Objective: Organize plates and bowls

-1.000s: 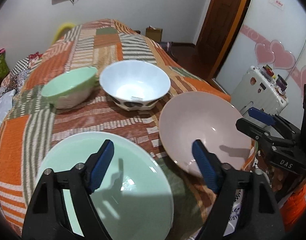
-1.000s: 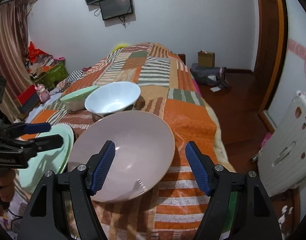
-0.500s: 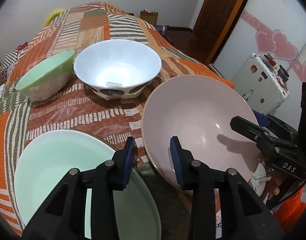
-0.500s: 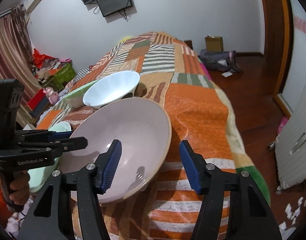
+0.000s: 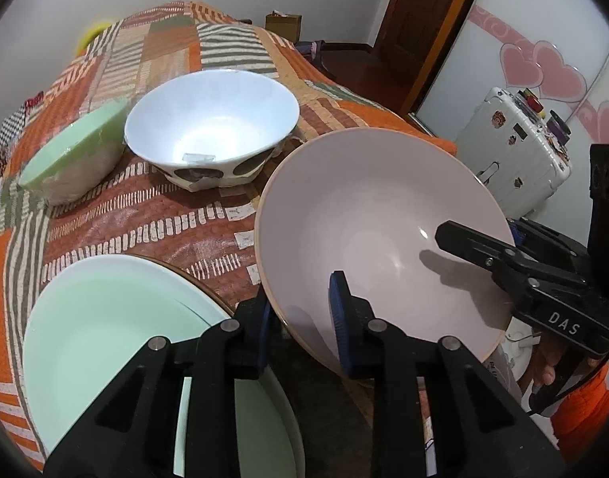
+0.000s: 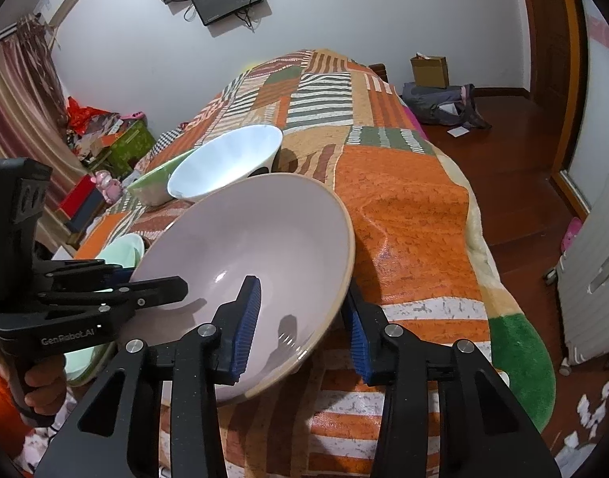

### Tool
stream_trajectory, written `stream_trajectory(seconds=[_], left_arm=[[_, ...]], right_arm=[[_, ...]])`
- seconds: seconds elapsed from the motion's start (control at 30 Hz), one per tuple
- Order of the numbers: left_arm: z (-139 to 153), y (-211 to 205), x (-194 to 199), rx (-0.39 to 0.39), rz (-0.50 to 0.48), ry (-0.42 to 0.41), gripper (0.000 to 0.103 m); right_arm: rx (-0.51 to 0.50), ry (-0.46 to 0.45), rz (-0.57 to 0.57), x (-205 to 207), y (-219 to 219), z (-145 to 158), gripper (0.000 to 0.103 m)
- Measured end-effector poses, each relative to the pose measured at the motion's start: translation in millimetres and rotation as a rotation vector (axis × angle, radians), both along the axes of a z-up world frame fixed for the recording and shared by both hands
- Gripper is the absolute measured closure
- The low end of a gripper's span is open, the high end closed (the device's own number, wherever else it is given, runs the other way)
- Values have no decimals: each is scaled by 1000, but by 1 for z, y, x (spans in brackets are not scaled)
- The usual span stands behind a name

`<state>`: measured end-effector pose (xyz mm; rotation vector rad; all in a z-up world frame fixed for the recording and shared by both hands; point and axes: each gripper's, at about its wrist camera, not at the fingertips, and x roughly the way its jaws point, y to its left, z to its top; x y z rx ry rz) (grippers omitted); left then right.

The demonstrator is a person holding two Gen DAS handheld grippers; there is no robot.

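Observation:
A large pink plate (image 5: pixel 368 219) is tilted up off the bed, held from both sides. My left gripper (image 5: pixel 302 314) is shut on its near-left rim. My right gripper (image 6: pixel 300 318) is shut on its near-right rim (image 6: pixel 336 306). The plate also shows in the right wrist view (image 6: pixel 256 247). A mint green plate (image 5: pixel 105 342) lies flat under my left gripper. A white bowl with dark spots (image 5: pixel 213 119) and a small green bowl (image 5: pixel 73 155) stand farther back on the patchwork blanket (image 5: pixel 145 231).
The bed edge drops to a wooden floor (image 6: pixel 523 167) on the right. A white sticker-covered suitcase (image 5: pixel 519 147) stands beside the bed. Boxes and clutter (image 6: pixel 105 151) lie by the curtain at the left.
Both grippers have closed onto the pink plate's rim from opposite sides. The plate has been tipped and raised off the blanket.

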<state>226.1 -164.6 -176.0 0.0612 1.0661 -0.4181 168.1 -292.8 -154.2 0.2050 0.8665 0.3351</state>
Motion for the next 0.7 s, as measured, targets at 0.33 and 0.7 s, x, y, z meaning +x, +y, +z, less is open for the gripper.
stream_trajectory(seconds=[0.33, 0.7], left_arm=[[17, 11, -10, -32, 30, -52, 77], [48, 45, -27, -91, 81, -125, 77]], right_arm=[[-21, -19, -11, -5, 9, 12, 65], [-39, -81, 17, -9, 36, 37, 66]])
